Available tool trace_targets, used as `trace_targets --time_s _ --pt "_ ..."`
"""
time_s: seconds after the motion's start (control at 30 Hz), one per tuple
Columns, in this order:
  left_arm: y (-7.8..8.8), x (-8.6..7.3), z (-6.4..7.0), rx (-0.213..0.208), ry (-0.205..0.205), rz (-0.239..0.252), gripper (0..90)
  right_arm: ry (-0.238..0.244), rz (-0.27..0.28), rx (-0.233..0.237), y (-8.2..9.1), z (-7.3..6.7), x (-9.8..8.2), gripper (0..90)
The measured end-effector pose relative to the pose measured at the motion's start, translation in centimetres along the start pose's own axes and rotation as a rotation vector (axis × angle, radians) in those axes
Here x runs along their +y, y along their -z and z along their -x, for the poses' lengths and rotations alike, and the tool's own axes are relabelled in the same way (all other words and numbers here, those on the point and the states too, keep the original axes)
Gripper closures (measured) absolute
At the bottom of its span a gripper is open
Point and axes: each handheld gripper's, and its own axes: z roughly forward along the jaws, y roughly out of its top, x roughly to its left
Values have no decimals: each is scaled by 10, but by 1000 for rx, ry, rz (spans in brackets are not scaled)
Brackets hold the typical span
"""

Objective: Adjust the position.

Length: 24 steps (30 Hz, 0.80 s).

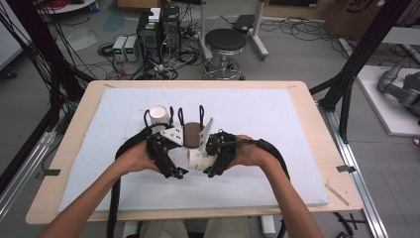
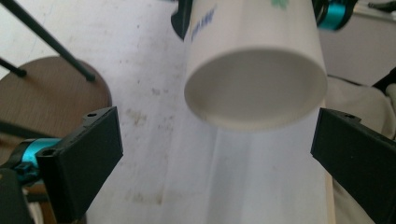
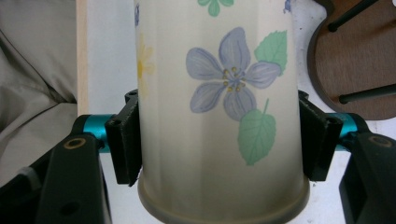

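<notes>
Held level above the white foam-covered desk [image 1: 277,163], the flowered paper cup [image 3: 219,116] sits clamped in the right gripper [image 3: 219,140], open mouth facing the left gripper [image 2: 215,158], whose fingers stand apart. Thin, smooth walls could crumple or slip. At twelve o'clock waits a black wire rack [image 1: 173,116] with a white cup [image 1: 159,115].
</notes>
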Motion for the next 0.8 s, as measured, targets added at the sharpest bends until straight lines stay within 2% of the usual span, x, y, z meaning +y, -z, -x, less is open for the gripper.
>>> trace_targets --time_s 0.3,0.4,0.5,0.6,0.8 --pt "-10 8 0 -22 -16 3 27 3 6 9 0 0 -1 305" --pt "-11 8 0 -38 -25 14 95 5 7 11 -1 0 0 305" --pt "-12 9 0 -48 -21 14 106 8 7 9 -1 0 0 305" --pt "-12 9 0 -60 -35 21 140 9 8 12 -1 0 1 305" --pt "-13 9 -1 -87 -46 32 278 5 11 11 -2 0 1 306"
